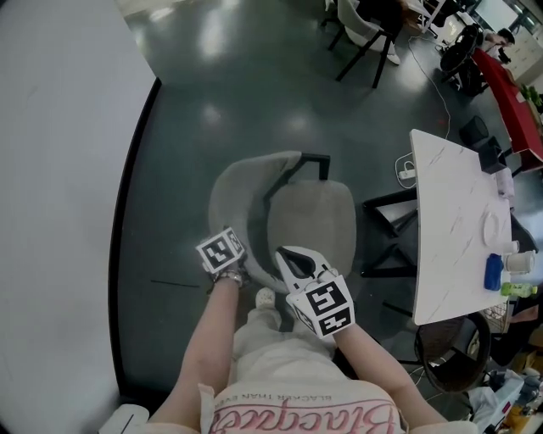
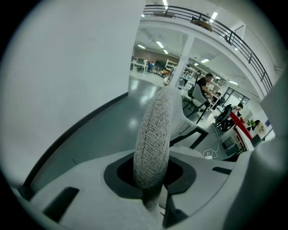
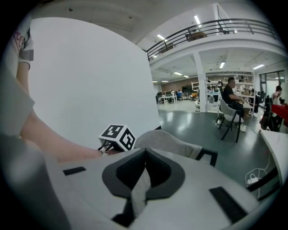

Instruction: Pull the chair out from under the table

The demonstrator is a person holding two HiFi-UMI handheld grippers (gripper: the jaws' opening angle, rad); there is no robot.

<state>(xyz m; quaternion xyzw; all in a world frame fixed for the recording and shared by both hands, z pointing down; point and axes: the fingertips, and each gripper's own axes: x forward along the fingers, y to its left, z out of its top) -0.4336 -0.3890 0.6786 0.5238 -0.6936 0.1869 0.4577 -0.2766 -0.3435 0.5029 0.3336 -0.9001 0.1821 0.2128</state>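
Note:
The grey fabric chair stands on the dark floor, left of the white marble-topped table and clear of its edge. My left gripper is shut on the chair's curved backrest; in the left gripper view the padded rim runs up between the jaws of that gripper. My right gripper is shut on the backrest rim closer to the seat; a strip of grey fabric shows between its jaws. The left gripper's marker cube sits just beyond.
A tall white curved wall fills the left. A blue object and a white dish lie on the table. A white power strip with its cable lies on the floor. More chairs and a red table stand farther off.

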